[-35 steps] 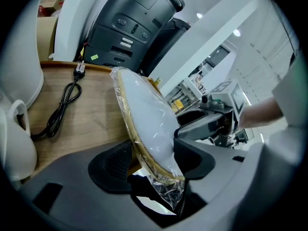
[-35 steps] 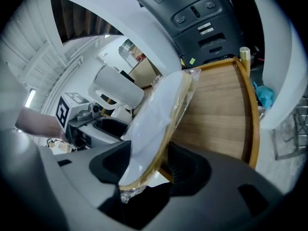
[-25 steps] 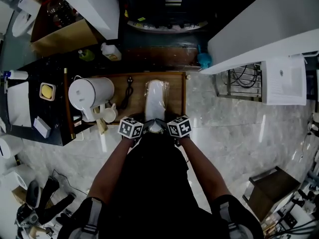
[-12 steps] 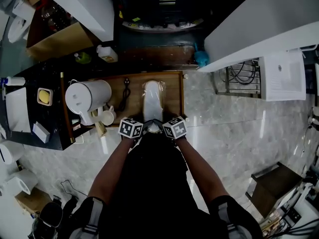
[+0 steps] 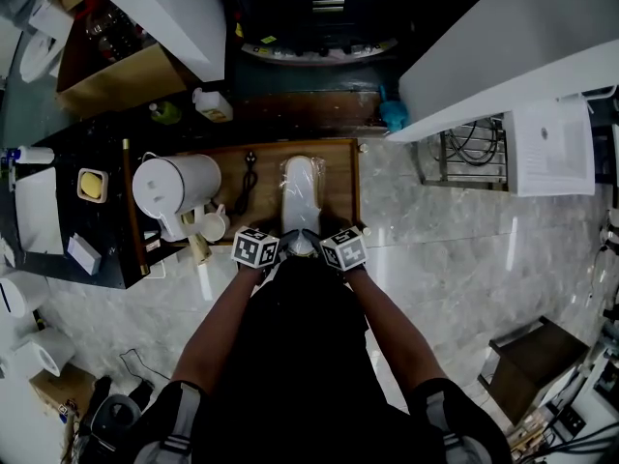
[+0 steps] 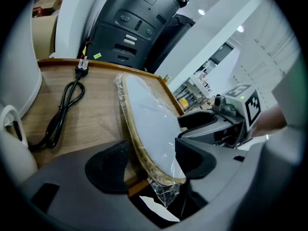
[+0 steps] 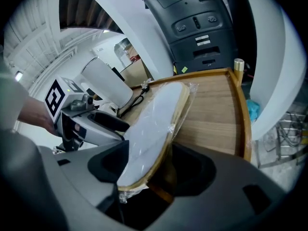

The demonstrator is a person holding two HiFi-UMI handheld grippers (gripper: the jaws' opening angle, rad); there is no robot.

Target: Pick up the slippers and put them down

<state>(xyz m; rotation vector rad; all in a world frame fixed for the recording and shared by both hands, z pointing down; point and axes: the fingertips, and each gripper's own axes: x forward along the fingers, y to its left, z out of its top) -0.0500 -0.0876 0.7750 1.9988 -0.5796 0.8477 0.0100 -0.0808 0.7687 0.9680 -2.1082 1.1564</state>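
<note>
At the left edge of the wooden desk [image 5: 338, 177] stood a white kettle [image 5: 174, 184], with two pale cups [image 5: 210, 224] just beside it toward the near left corner. A black cable [image 5: 248, 182] lay coiled on the wood between the kettle and the middle of the desk.

Next came the left gripper [image 6: 151, 163], which we held at the near edge, pointing down and away from us. Its jaws stood apart with the heel end of the slippers [image 5: 301, 193] between them. The left pad stood just clear of the straw-coloured rim, with a sliver of wood showing in the gap. The right pad lay close against the white sole (whether it actually touched, we could not tell), so we read this grip as released.

The slippers, a flat white pair sealed in clear plastic wrap [image 6: 163, 194], lay lengthwise along the middle of the desk. The toe pointed to the far edge and the heel rested at the near edge, where a loose tail of wrap hung out.

The right gripper [image 7: 151, 167] met the same heel from the other side, its marker cube just beside the left one. Its jaws had just been opening and stood wide, the heel between them. The sole lay by the left pad, while a dark gap separated the rim from the right pad, so nothing was clamped.

Right of the slippers the desk was bare wood up to its raised right edge, and beyond that lay pale marble floor [image 5: 455, 249].
</note>
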